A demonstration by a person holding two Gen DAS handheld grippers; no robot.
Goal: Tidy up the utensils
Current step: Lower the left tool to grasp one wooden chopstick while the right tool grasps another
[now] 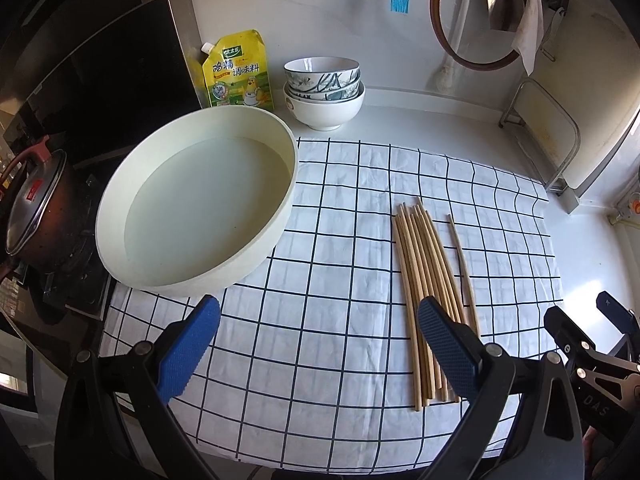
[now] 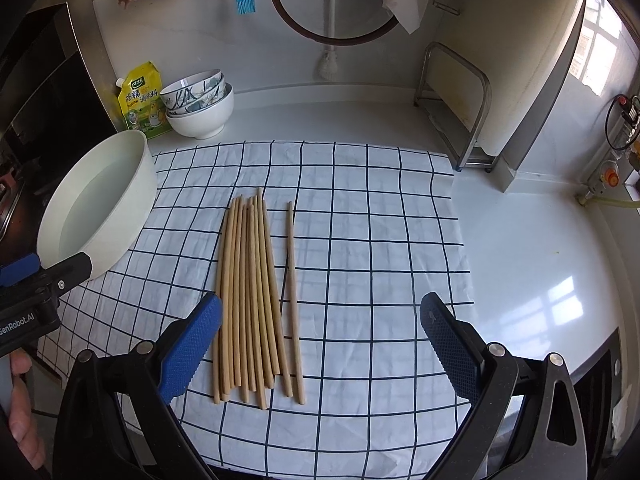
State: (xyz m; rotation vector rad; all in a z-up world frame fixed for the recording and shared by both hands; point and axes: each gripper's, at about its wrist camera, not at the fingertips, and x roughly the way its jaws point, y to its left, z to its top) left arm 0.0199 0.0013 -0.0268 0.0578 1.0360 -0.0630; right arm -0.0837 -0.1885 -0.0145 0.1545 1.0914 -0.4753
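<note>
A bundle of wooden chopsticks (image 2: 252, 300) lies lengthwise on a white cloth with a dark grid (image 2: 360, 240), with a single chopstick (image 2: 294, 300) just to its right, apart from the rest. The right gripper (image 2: 320, 336) hovers above their near ends, its blue pads spread wide and holding nothing. The left gripper (image 1: 318, 344) hangs over the cloth to the left of the bundle, likewise spread wide and empty. On the cloth's far-left corner sits a round cream basin (image 1: 256, 248) with water inside. Beyond it, against the white wall, stand a yellow seasoning pouch (image 1: 238, 72) and stacked bowls (image 1: 324, 92). A covered pot (image 1: 36, 208) rests on the stove at far left.
</note>
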